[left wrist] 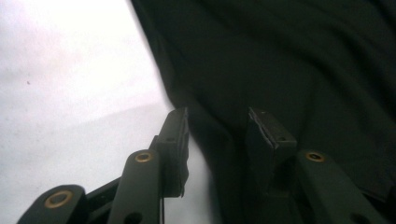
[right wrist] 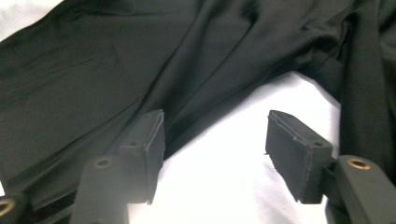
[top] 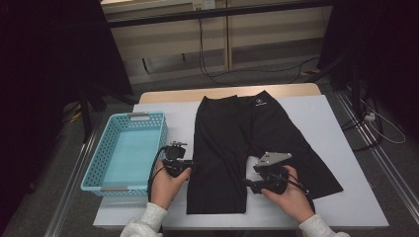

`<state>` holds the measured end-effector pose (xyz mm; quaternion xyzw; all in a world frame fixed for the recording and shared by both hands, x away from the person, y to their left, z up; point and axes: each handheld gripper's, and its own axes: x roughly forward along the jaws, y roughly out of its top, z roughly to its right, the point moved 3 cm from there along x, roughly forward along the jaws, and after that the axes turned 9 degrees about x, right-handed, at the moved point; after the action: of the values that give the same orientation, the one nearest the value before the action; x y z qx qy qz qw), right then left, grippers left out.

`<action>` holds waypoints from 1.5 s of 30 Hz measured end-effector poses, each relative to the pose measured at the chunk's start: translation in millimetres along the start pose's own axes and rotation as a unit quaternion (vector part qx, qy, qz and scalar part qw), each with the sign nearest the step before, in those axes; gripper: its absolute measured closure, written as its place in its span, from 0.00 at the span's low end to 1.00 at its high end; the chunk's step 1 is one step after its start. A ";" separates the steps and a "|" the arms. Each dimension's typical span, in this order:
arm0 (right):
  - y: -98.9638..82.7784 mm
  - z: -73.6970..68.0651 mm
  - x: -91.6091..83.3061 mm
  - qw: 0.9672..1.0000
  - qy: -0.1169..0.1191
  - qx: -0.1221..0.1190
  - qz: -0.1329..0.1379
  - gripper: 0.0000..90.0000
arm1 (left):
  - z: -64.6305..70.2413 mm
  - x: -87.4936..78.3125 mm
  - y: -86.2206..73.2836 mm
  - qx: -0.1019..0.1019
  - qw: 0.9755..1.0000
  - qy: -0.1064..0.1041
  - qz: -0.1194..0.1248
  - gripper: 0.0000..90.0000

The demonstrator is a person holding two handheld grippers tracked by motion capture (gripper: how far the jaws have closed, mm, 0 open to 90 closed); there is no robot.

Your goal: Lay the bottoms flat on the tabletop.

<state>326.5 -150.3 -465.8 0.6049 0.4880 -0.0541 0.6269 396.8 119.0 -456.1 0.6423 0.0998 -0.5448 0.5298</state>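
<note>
While both grippers, left [top: 190, 167] and right [top: 248, 182], stand open, empty, the shorts [top: 237, 133] lie flat; next, I think, grip their edges for folding

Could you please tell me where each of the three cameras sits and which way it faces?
High view: above the person's side, looking forward and down on the white table, the black fabric shorts and the light-blue plastic basket; both hands show.
Left gripper view: on the left hand-held gripper, jaws apart astride the shorts' edge.
Right gripper view: on the right hand-held gripper, jaws open above the table, shorts beyond.
Shared: the shorts and the table show in all three.
</note>
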 end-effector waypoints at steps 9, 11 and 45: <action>1.1 5.0 0.8 1.000 -0.016 0.003 0.009 0.34 | 1.0 1.8 -2.6 -0.006 1.000 0.001 -0.014 0.99; 1.8 6.3 0.9 1.000 -0.019 0.009 0.011 0.33 | -0.4 -3.5 -3.7 -0.002 1.000 0.007 -0.014 1.00; 10.0 -2.3 23.6 1.000 0.006 0.022 -0.018 0.85 | 2.7 -11.2 -6.3 0.004 1.000 0.028 -0.010 0.99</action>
<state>344.0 -133.5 -474.2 0.6098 0.5011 -0.0724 0.6097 386.4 124.5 -450.3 0.6582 0.1184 -0.5323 0.5191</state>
